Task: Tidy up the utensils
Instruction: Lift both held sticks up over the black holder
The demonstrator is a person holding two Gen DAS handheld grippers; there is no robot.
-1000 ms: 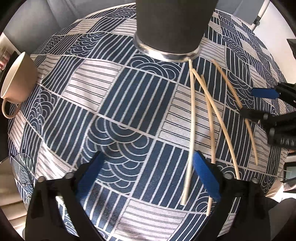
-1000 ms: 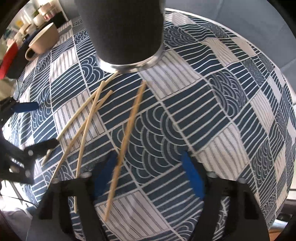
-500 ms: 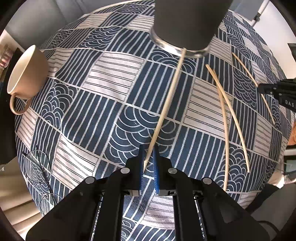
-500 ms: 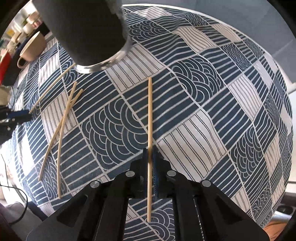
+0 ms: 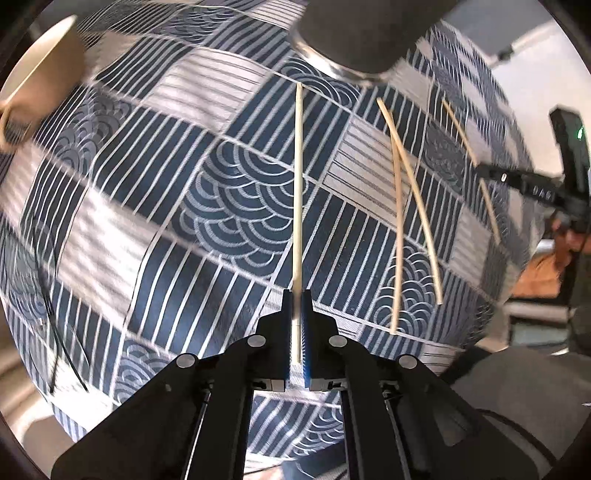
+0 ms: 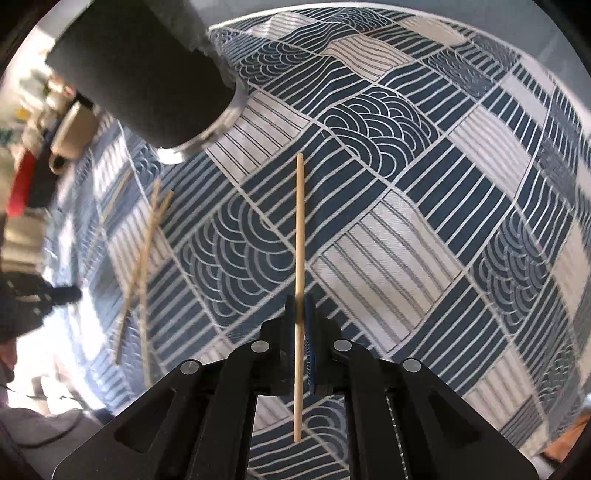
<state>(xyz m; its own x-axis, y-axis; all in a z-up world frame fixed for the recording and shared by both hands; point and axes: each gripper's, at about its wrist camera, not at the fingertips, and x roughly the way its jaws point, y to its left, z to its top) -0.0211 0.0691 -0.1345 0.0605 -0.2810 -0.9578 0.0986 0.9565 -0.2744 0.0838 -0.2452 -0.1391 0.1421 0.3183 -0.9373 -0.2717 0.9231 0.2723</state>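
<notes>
- Holding one chopstick each, both grippers are clamped tight: the left gripper (image 5: 295,295) pinches a pale chopstick (image 5: 298,184) and the right gripper (image 6: 300,301) pinches a tan chopstick (image 6: 299,258).
- Each stick runs straight out ahead of its gripper, over the blue and white tablecloth (image 5: 229,206).
- The dark cup (image 5: 362,33) with a shiny rim stands past the tip of the left stick. In the right view the cup (image 6: 147,74) is ahead and off to the left.
- Three more chopsticks (image 5: 410,206) lie on the cloth to the right of the left gripper. Two of them cross near their far ends.
- My guess at the step: both sticks are picked up and on their way to the cup.
- Next, I think each stick must go up over the cup's top and drop in. The mouth looks narrow for two tools, so one at a time seems safer.
- The cup's top is cut off in both views, so I cannot see its opening or what is inside.
- A beige mug (image 5: 40,70) on the far left is blurry and partly cut off.
- The things at the left edge of the right view are too blurry to name.
</notes>
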